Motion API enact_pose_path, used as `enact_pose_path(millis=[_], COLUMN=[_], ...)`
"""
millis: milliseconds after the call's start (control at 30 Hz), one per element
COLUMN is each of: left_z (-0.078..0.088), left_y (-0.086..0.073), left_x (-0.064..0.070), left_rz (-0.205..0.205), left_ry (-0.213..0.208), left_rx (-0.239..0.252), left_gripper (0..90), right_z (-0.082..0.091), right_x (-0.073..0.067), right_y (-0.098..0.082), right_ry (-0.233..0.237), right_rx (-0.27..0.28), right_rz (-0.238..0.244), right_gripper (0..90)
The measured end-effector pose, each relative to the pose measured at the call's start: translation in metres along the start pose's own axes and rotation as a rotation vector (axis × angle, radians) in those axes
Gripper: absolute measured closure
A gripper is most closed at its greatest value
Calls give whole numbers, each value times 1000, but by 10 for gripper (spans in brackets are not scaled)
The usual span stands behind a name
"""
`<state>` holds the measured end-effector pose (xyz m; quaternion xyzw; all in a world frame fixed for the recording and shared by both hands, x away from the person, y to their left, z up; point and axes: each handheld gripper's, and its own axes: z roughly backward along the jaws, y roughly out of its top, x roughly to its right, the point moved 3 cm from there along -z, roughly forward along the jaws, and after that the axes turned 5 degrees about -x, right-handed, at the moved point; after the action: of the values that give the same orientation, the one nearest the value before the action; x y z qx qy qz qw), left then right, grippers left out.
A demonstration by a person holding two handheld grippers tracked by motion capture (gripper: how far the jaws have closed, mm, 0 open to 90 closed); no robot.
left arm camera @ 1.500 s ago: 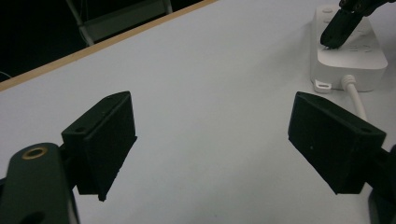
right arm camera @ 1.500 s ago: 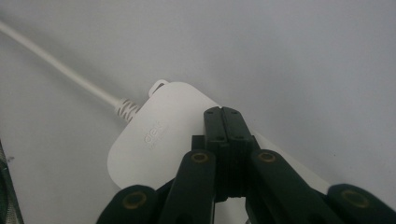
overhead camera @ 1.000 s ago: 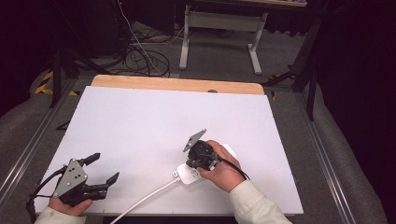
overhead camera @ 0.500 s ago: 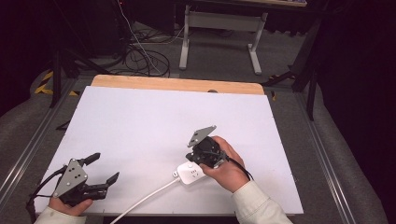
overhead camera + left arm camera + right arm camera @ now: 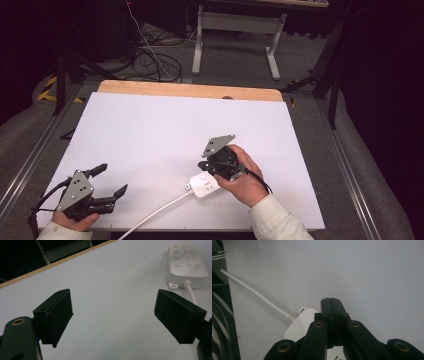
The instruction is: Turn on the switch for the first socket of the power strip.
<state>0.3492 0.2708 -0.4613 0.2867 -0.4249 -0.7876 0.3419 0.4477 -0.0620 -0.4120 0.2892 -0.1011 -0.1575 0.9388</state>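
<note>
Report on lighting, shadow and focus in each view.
High view: the white table is evenly lit and sharp, the surroundings fall into darkness. Left gripper view: the black jaws are softly blurred, the power strip is clearer and casts little shadow. Right gripper view: dim and greyish, the near jaws out of focus.

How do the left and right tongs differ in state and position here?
The left tongs stand wide open; the right tongs are shut with nothing between them. The left rest near the table's front corner, the right hang above the white power strip. Both are black and hand-held.
</note>
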Motion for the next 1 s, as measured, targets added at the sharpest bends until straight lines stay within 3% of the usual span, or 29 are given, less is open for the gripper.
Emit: enact_pose_path(millis=[67,200,233,267,367,400,633,1000], left_z=[0,1,1,1,0,0,1,1], left_y=[0,0,0,0,0,0,0,0], left_x=[0,0,0,0,0,0,0,0], left_rz=[0,6,6,7,7,6,11,14], left_ry=[0,0,0,0,-1,-1,-2,-5], left_rx=[1,2,2,3,2,2,3,3], left_gripper=[156,156,156,156,156,156,156,157], right_z=[0,6,6,11,17,23,41,62], right_x=[0,1,1,3,4,5,6,13], right_y=[0,0,0,-1,-3,-6,-16,-44], right_ry=[-5,-9,-9,-13,-12,-26,-105,-129], right_rx=[7,51,51,80,113,142,206,311], right_rz=[1,-3,-3,-12,-24,-24,-64,-167], right_gripper=[900,734,734,650,600,534,325,204])
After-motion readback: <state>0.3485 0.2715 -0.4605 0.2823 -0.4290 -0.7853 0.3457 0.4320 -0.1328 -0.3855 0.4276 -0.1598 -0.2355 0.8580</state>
